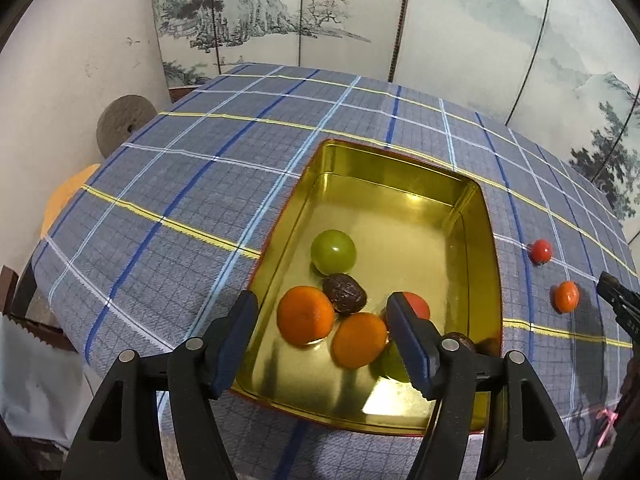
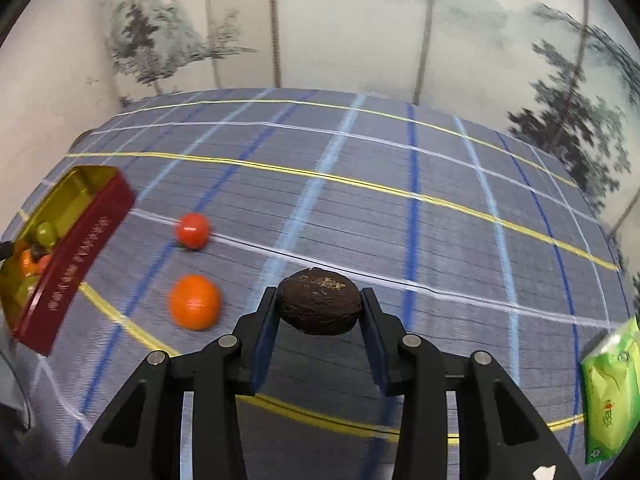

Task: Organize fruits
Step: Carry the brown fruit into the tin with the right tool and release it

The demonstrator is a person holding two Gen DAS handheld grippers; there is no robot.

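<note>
Gripping a wrinkled dark-brown fruit (image 2: pixel 319 306), right tool (image 2: pixel 319 308); left tool (image 1: pixel 322 322) open

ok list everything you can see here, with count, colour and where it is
tin: 1, gold inside, dark red outside, on the tablecloth
oranges in tin: 2, orange, near end of the tin
green fruit in tin: at least 2, green, one mid-tin, one partly hidden behind a finger
dark wrinkled fruit in tin: at least 2, brown, among the oranges
red fruit in tin: 1, red, partly hidden
loose orange: 1, orange, on the cloth beside the tin
loose red fruit: 1, red, on the cloth beyond the orange
green packet: 1, green, right edge of the table
tablecloth: 1, blue-grey plaid
left gripper: fingers open above the tin
right gripper: fingers shut on a brown fruit
</note>
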